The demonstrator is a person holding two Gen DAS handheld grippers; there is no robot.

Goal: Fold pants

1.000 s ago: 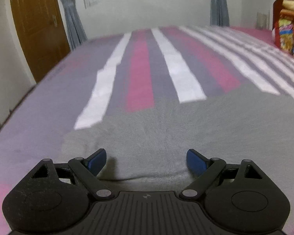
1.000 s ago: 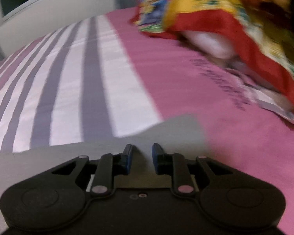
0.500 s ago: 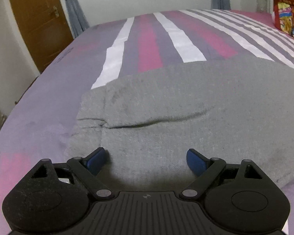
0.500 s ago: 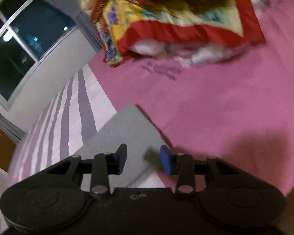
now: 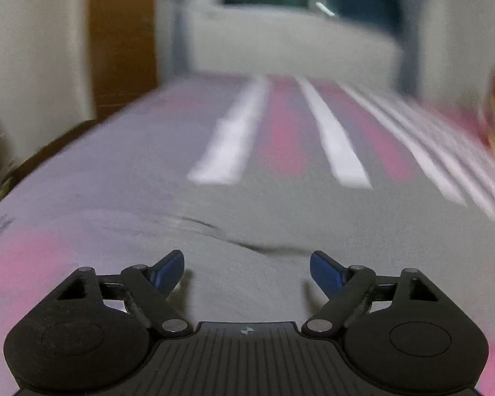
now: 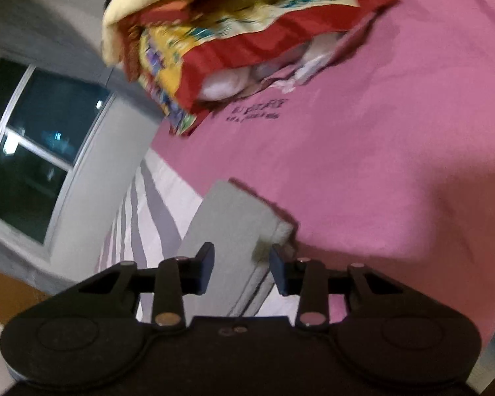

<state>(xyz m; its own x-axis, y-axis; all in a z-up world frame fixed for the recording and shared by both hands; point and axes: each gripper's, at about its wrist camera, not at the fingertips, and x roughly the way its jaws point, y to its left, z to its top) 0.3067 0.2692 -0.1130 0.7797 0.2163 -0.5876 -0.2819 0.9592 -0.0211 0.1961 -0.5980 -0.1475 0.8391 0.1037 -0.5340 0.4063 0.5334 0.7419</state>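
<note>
Your surface: bed [image 5: 122,178] under striped sheet, bands of grey, white and pink, plain pink at near corner and along one side [image 6: 396,151]. Grey pants [image 5: 280,217] lie flat on it, one crease across cloth. Their folded end [image 6: 237,217] rests on pink part. Heap of colourful bedding [image 6: 247,29] sits further back, apart from pants.

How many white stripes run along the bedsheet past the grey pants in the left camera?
At least 5: one left of the pink band, one right of it, and about three thinner ones further right. Blur and the grey pants may hide others.
</note>
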